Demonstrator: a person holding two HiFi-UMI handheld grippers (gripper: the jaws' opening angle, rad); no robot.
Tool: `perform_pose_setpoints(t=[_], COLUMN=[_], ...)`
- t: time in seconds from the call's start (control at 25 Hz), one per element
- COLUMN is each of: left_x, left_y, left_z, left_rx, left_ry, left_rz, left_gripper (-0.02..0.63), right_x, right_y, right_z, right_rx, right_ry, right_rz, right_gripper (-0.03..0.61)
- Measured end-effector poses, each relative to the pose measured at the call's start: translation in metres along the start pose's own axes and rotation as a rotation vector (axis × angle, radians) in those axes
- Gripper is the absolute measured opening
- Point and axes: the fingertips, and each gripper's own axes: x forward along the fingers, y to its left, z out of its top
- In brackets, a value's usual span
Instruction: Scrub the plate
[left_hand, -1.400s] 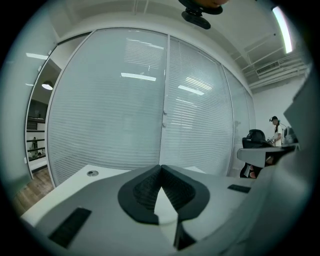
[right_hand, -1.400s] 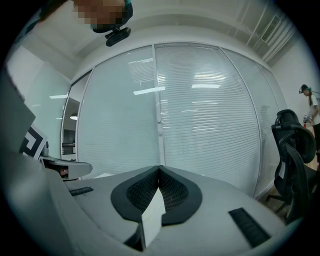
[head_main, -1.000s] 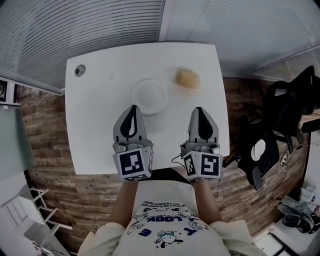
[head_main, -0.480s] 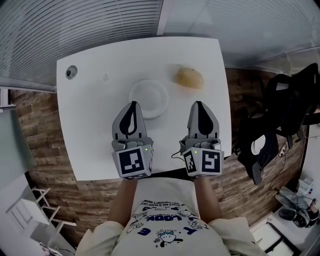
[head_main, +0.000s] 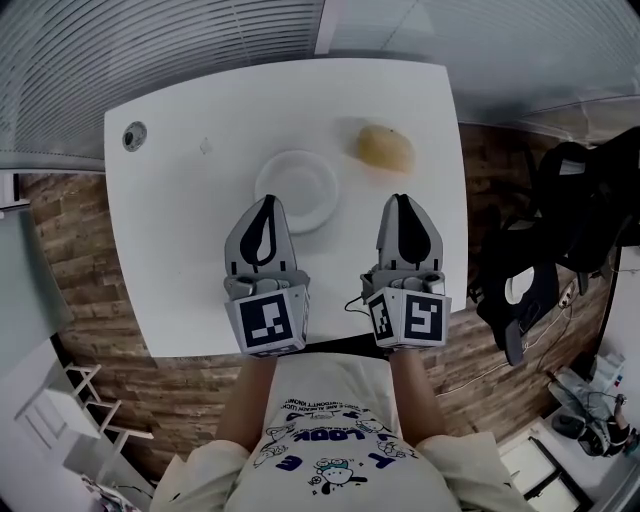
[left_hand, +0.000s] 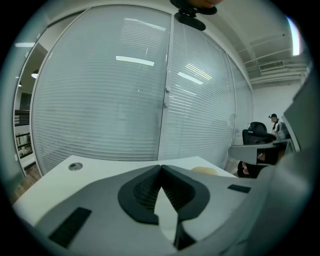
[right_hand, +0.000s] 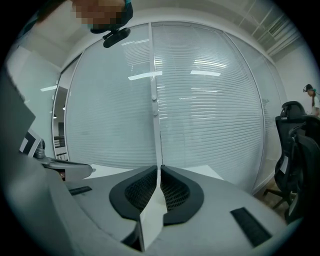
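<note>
Nothing scrubbed yet, this is the reach-in stage: the plate (head_main: 300, 180) sits bare near the middle of the white table (head_main: 170, 250), and the yellowish pad (head_main: 385, 147), which I take to be the scrubber, lies untouched at about 2 o'clock from it, just apart from its rim. The left gripper (head_main: 266, 202) comes in from the plate's 7 o'clock, jaws together and empty, its tip over the near rim; whether it touches, I cannot tell. The right gripper (head_main: 400, 200) is at the plate's 4 o'clock with the pad straight ahead at its 12. Its jaws have just been opening, now only a thin slit apart with nothing between them. My read on the next move: the right needs to spread wider, travel on to the pad and clamp it, while the left steadies the plate.
</note>
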Motion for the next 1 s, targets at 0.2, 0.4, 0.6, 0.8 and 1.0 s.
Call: perform_pose_setpoints(t=[0.2, 0.4, 0.6, 0.8, 1.0], left_x=[0.005, 0.016, 0.024, 0.030, 0.037], left_y=[-0.005, -0.014, -0.020, -0.020, -0.018], left_z=[-0.002, -0.001, -0.008, -0.015, -0.017], left_rx=[0.014, 0.011, 0.008, 0.002, 0.007], left_ry=[0.036, 0.029, 0.060, 0.087, 0.092], left_rz=[0.009, 0.009, 0.007, 0.018, 0.028], left_gripper=[0.034, 0.034, 0.034, 0.034, 0.034], right_x=[0.012, 0.025, 0.043, 0.063, 0.080], right_y=[-0.004, -0.012, -0.019, -0.022, -0.027], right_z=[-0.003, -0.007, -0.017, -0.035, -0.047], right_rx=[-0.032, -0.083, -0.154, -0.233, -0.321], right_ry=[0.029, 0.068, 0.144, 0.273, 0.353], right_rz=[0.030, 0.087, 0.154, 0.240, 0.306], right_gripper=[0.081, 0.120, 0.190, 0.252, 0.264])
